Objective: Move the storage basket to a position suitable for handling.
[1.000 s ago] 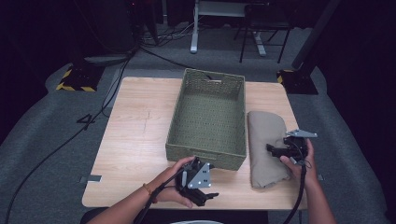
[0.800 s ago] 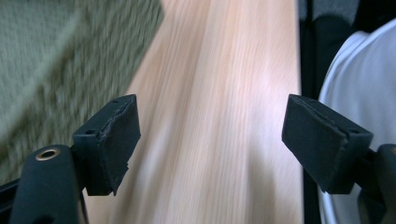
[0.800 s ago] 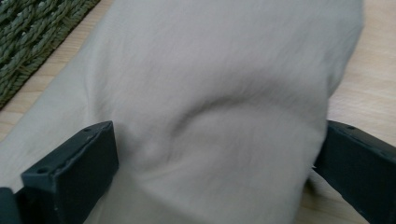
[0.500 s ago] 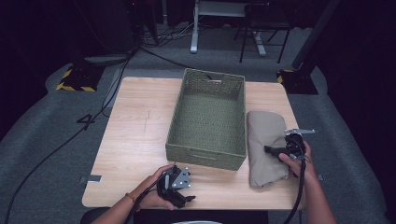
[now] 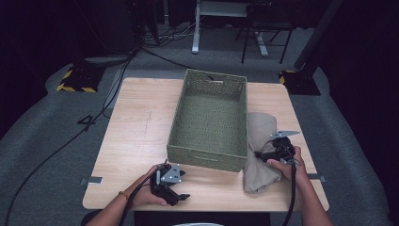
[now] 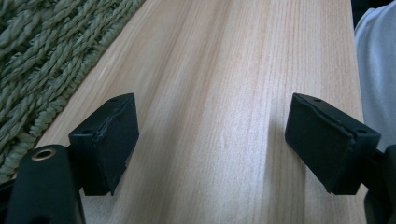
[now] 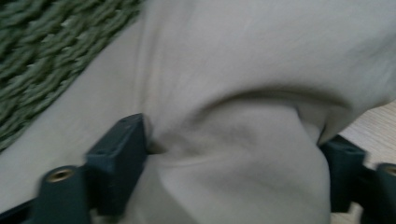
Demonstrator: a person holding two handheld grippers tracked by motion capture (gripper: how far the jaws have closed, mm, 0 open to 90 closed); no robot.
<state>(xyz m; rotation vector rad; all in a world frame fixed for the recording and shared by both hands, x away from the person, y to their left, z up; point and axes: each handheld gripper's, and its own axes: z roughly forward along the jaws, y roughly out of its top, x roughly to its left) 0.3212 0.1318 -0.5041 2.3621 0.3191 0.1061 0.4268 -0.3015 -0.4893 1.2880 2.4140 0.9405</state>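
One beige cloth (image 5: pixel 261 153), rumpled, bunched between closing right gripper (image 7: pixel 233 158) pads; left gripper (image 6: pixel 210 140) wide, empty.

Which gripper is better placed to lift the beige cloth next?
Right. The right gripper has been closing, its jaws bunching a fold of the beige cloth beside the basket. The left gripper sits open over bare table.

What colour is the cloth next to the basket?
Beige, plain, no pattern: the cloth shows best in the right gripper view.

Each black hand-held gripper (image 5: pixel 170 184) carries a grey three-cornered plate, trailing cable and padded jaws.
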